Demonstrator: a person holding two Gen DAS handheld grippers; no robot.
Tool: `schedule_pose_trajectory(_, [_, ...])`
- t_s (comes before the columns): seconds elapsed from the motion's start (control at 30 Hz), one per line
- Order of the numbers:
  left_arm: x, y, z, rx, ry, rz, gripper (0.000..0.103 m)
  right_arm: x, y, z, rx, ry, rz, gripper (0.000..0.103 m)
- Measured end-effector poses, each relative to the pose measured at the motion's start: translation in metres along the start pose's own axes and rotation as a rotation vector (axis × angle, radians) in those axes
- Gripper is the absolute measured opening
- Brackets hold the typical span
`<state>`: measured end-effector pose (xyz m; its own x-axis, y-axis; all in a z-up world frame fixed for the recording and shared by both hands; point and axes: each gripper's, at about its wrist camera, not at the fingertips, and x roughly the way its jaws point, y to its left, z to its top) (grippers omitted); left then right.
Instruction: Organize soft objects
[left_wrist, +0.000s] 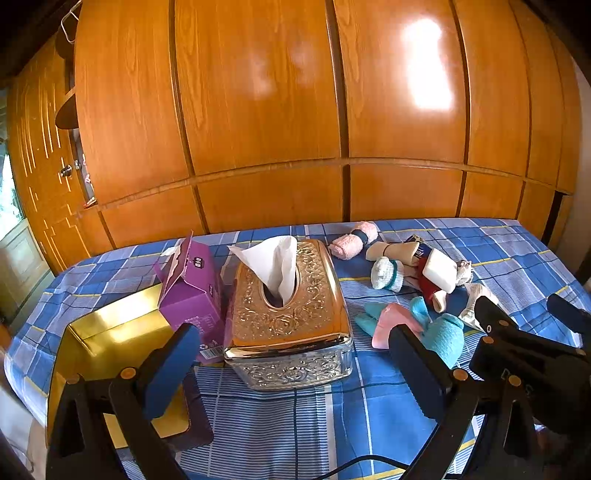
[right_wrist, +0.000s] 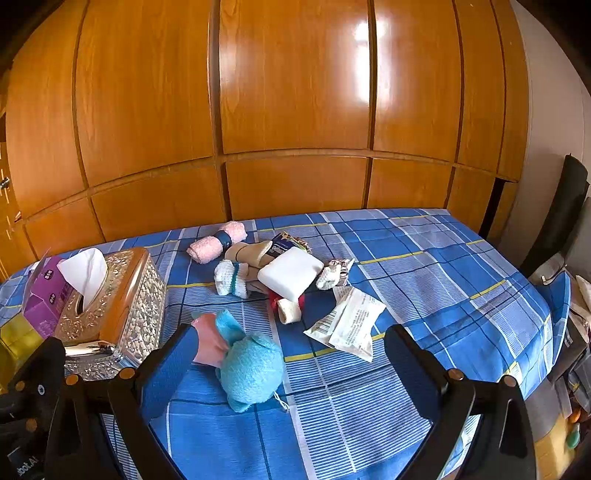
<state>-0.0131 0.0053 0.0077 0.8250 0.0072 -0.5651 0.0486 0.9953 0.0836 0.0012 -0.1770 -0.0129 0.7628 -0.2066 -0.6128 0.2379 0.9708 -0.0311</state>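
Observation:
A heap of soft things lies on the blue plaid cloth (right_wrist: 424, 266): a pink rolled towel (right_wrist: 218, 240), a white sock with a teal stripe (right_wrist: 231, 277), a white foam block (right_wrist: 291, 273), and a fluffy teal sock (right_wrist: 251, 365) bundled with a pink one (right_wrist: 208, 339). My right gripper (right_wrist: 291, 373) is open, and the teal sock lies between its fingers, close to the left one. My left gripper (left_wrist: 295, 369) is open and empty, just in front of the gold tissue box (left_wrist: 288, 306). In the left wrist view the teal sock (left_wrist: 443, 336) shows behind my left gripper's right finger, with the right gripper (left_wrist: 528, 314) beside it.
A torn purple carton (left_wrist: 192, 288) leans against the tissue box, and a shiny gold open box (left_wrist: 110, 343) sits at the near left. A white printed packet (right_wrist: 351, 325) lies right of the socks. Wooden wardrobe doors (right_wrist: 295, 110) stand behind. Clutter sits past the right edge.

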Motion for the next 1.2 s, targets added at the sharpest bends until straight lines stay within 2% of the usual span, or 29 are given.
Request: schedule_pose_trajectory(1.2, [-0.0023,-0.0052,-0.0017,0.011,0.004,-0.013,0.103,0.0053,-0.0067,-0.0023,0.017,0.013,-0.005,0.103])
